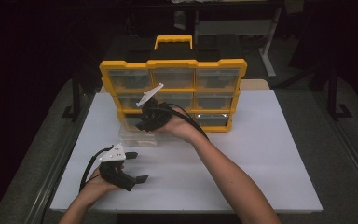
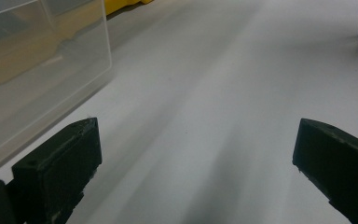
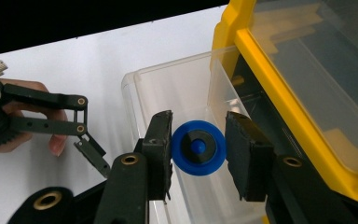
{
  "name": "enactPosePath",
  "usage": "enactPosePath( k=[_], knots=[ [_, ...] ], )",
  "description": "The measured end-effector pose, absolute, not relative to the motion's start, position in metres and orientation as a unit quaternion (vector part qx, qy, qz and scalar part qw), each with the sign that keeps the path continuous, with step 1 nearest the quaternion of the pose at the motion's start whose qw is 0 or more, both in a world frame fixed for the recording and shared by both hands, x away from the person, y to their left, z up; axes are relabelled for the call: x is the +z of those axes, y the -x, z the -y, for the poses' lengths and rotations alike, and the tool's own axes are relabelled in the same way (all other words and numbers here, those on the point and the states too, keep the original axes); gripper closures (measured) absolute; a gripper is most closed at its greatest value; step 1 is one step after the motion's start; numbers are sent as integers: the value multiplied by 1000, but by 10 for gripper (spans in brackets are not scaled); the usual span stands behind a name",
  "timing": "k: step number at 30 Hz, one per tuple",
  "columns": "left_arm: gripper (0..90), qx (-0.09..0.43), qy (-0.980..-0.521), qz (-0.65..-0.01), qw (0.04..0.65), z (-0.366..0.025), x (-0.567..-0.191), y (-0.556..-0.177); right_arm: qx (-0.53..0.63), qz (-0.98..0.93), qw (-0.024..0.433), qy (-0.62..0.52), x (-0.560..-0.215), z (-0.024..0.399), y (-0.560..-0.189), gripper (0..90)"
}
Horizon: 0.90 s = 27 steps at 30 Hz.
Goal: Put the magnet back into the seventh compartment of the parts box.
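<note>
While the left tongs (image 1: 138, 166) rest low on the white desk (image 1: 261, 154) with their jaws spread wide and nothing between them, the right tongs (image 3: 198, 149) pinch a blue wheel (image 3: 198, 147) by its rim. In the right gripper view the wheel sits squarely between the two black pads, its dark hub and small blue centre facing the camera, and both pads touch its edge. It hangs above the open clear drawer (image 3: 168, 93), just at that drawer's near side, and beside the yellow frame of the organizer (image 3: 242, 56).

In the high view the right tongs (image 1: 147, 119) are at the lower left corner of the organizer (image 1: 172, 63), which stands upright at the back of the desk with its black handle on top and its rows of clear-fronted drawers facing the person. The drawer (image 1: 137, 137) stands pulled out onto the desk in front of that corner, directly under the right hand (image 1: 179, 126).

The left hand (image 1: 95, 186) lies near the desk's front left edge, well apart from the organizer. In the left gripper view the drawer's clear wall (image 2: 42, 70) stands just beside the left jaw, not touching it, and bare desk stretches ahead between the jaws.
</note>
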State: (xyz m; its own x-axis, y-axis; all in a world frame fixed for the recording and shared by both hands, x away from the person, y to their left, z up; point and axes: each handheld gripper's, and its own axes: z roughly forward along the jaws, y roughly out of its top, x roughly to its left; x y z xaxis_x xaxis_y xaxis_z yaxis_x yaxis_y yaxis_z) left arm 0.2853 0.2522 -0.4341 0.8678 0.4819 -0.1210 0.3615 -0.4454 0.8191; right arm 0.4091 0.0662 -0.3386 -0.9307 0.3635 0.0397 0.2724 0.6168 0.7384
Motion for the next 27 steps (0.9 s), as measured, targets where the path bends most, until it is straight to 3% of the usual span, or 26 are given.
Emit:
enactPosePath(
  k=[27],
  knots=[
    [4, 64, -848, -248, 464, -252, -434, -285, 389, -902, 65, -178, -357, -82, -422, 602]
  ],
)
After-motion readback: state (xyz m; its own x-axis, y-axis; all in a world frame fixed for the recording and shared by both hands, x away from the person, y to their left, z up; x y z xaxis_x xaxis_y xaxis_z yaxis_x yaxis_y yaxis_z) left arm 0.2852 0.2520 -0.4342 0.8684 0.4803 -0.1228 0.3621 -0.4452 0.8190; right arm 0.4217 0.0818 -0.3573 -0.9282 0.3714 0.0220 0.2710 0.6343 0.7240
